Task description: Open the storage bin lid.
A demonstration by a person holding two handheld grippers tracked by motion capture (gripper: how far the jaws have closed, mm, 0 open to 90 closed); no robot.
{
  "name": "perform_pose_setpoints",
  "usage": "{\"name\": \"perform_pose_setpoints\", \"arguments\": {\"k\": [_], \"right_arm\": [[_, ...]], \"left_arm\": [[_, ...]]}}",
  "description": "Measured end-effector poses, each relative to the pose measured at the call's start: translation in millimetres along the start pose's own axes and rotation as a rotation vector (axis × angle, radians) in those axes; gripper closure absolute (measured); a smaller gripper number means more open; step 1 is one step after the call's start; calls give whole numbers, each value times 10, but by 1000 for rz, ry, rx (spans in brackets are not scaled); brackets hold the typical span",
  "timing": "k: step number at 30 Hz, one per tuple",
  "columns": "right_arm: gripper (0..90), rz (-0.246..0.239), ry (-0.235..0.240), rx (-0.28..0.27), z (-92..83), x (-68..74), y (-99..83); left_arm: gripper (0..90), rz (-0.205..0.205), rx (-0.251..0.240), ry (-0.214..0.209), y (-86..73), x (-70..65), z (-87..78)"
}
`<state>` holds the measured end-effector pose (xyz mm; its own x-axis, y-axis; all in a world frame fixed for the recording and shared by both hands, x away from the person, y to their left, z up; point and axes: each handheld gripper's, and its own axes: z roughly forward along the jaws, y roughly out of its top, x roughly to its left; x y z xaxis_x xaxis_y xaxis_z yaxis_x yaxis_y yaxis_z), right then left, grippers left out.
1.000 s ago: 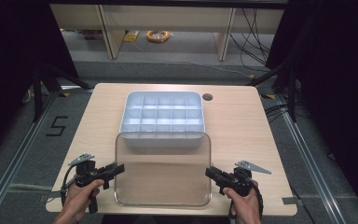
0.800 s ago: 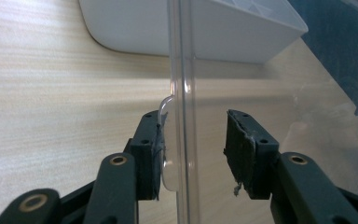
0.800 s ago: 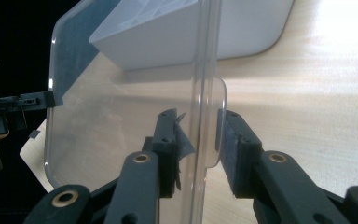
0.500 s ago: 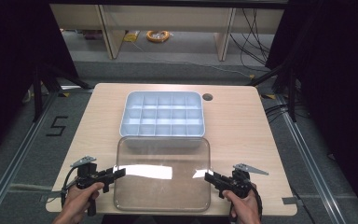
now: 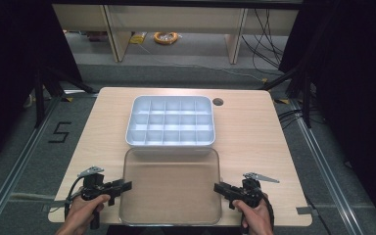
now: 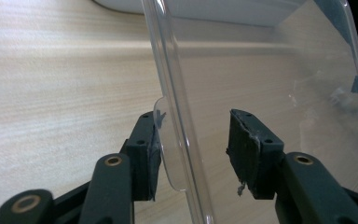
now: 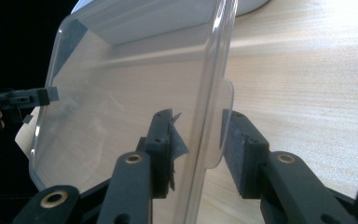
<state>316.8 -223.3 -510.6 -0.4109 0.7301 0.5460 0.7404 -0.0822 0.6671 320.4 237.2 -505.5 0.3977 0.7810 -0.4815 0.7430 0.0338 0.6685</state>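
1. Pale wooden bench [image 5: 254, 132], one round hole [image 5: 218, 102]; grey floor, shelving behind.
2. One white tray [image 5: 170, 122], fifteen compartments.
3. One clear lid [image 5: 170, 186], flat, just before tray.
4. Left claw [image 5: 126, 185], right claw [image 5: 219, 188]: jaws just opening, straddling lid's edges, parted, not pressing.
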Motion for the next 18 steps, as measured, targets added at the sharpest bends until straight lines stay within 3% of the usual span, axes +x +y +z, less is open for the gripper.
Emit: {"name": "perform_pose_setpoints", "arguments": {"k": [2, 14, 16, 18], "right_arm": [[651, 22, 1, 15, 3, 0, 5], [627, 20, -16, 39, 54, -37, 36], [622, 9, -24, 37, 75, -38, 40], [617, 48, -30, 51, 81, 2, 36]], "left_arm": [[541, -3, 0, 0, 0, 2, 7], [533, -22, 14, 6, 29, 33, 70], [532, -24, -2, 19, 27, 29, 77], [527, -20, 12, 16, 32, 36, 71]]}}
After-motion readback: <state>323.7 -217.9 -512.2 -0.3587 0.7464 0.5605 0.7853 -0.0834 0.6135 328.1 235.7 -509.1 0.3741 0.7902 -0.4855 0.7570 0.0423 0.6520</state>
